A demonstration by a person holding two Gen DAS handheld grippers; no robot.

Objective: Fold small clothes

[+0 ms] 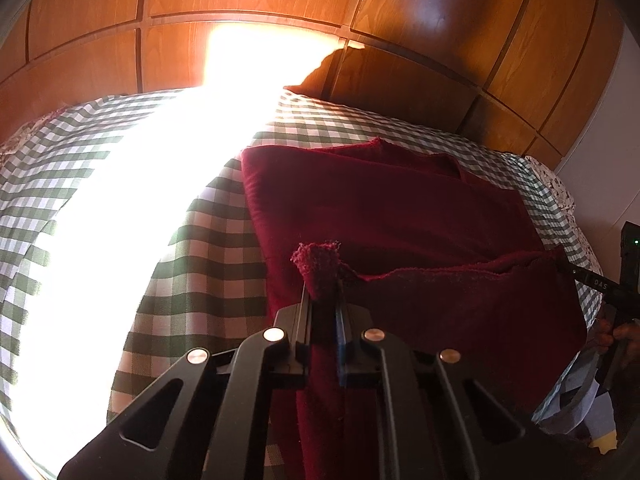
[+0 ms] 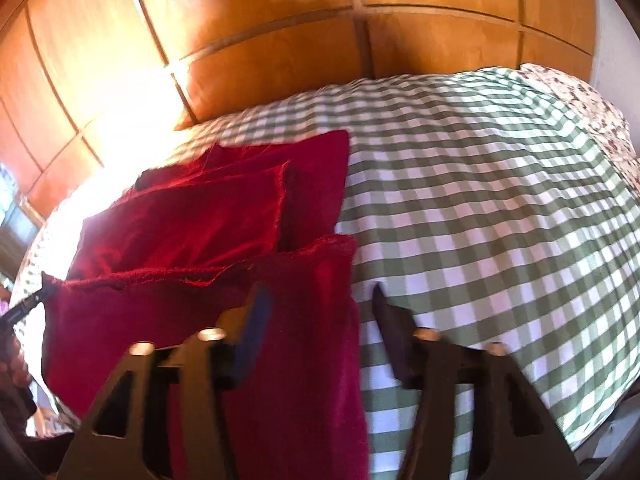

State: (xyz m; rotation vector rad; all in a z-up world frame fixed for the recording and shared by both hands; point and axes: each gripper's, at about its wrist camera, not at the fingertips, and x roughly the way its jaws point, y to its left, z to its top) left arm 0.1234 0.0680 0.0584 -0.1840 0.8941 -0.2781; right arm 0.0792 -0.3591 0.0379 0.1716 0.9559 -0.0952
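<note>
Glare hiding checked bedspread [image 1: 208,248], red cloth [image 1: 400,216] corner pinched, left hand-held gripper [image 1: 322,300]

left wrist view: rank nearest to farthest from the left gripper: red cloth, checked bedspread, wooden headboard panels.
1. red cloth: pinched corner sits in the left gripper itself.
2. checked bedspread: under and left of the cloth.
3. wooden headboard panels: behind the bed, top of view.

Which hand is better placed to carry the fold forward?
Left: its tongs are already shut on the dark red fabric garment's corner. The right tongs stand open astride the cloth edge.
</note>
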